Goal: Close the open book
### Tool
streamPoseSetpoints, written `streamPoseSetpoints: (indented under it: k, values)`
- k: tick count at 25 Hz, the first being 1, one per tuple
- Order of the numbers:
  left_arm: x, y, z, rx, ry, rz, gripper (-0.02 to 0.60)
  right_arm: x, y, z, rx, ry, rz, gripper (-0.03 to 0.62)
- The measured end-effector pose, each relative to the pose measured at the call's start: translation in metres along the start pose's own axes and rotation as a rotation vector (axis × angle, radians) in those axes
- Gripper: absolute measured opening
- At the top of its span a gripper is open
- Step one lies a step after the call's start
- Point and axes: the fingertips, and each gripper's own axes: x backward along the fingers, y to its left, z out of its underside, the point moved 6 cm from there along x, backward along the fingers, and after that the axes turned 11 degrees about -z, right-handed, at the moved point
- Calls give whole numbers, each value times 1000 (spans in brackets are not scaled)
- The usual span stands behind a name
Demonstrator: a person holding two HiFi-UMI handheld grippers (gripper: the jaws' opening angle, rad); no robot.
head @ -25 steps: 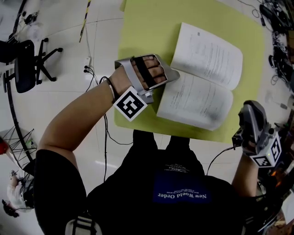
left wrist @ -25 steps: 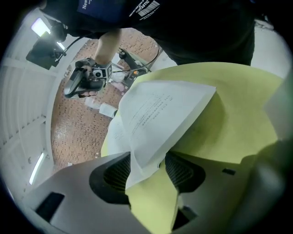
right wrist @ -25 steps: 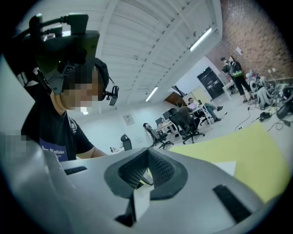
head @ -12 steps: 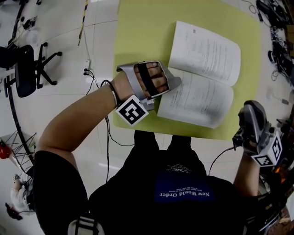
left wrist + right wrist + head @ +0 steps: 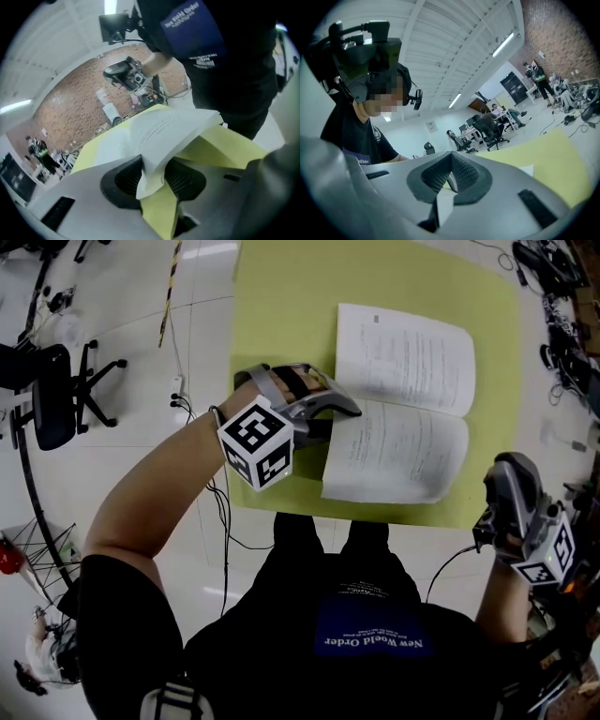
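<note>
My left gripper [image 5: 339, 420] has just been closing, clamping left-edge pages of the open white paper book [image 5: 403, 442]; my right gripper [image 5: 513, 470] sits closed, empty.

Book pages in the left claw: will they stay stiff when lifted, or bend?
Probably floppy: the pages already curl and sag where the left claw, whose jaws have just been closing, pinches them. Likely light, since a thin bunch rises off the yellow table. Held only by a corner, they may crease.
</note>
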Motion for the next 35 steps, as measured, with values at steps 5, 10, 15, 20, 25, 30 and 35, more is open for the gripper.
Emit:
streamPoseSetpoints:
  k: [5,10,15,20,25,30,35]
  values:
    - [-1,18,10,310,-96,50,147,12,-2,-6,-8,-29,3,-17]
    - [0,39,22,558,-173,76,137,17,-1,-16,0,-35,4,-17]
    - [-5,48,36,741,-179,35,119,29,-2,-14,-6,-44,3,-17]
    - [-6,54,47,817,-136,-13,112,29,-4,-11,-15,-41,6,-17]
    - [-14,60,63,991,-68,1,127,25,-3,-11,-4,-37,-2,-17]
    - [-13,64,74,1182,50,-91,195,21,-4,-9,-7,-35,-9,-17]
    - [-7,58,76,1358,99,-381,206,20,-6,-8,-10,-32,-5,-17]
